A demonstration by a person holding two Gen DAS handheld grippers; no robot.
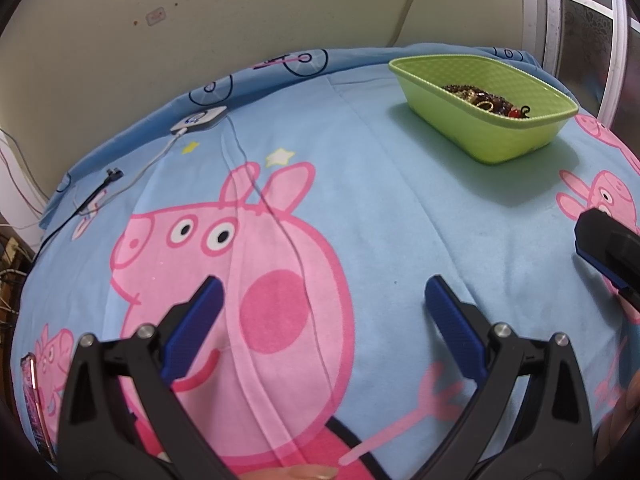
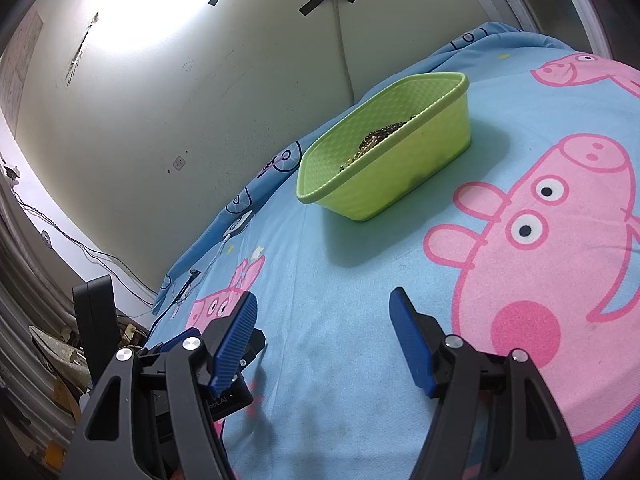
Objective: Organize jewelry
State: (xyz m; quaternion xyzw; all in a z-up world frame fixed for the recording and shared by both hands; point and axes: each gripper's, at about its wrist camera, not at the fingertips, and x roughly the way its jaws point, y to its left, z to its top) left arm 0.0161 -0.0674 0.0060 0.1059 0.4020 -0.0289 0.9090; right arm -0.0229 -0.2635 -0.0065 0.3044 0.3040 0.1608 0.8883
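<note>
A lime-green plastic tub (image 1: 516,136) stands on the blue cartoon-pig bedsheet at the far right; it also shows in the right wrist view (image 2: 400,176). Inside lies a tangle of dark and gold jewelry (image 1: 486,100), partly hidden behind the rim in the right wrist view (image 2: 378,138). My left gripper (image 1: 322,298) is open and empty, low over the sheet, well short of the tub. My right gripper (image 2: 324,312) is open and empty, also short of the tub. Its tip shows at the right edge of the left wrist view (image 1: 600,240).
A white charger box (image 1: 199,119) with a cable (image 1: 152,162) lies at the bed's far left edge. A phone (image 1: 34,396) lies at the near left. The wall (image 1: 240,8) rises behind the bed. Clutter and cables sit on the floor at left (image 2: 60,340).
</note>
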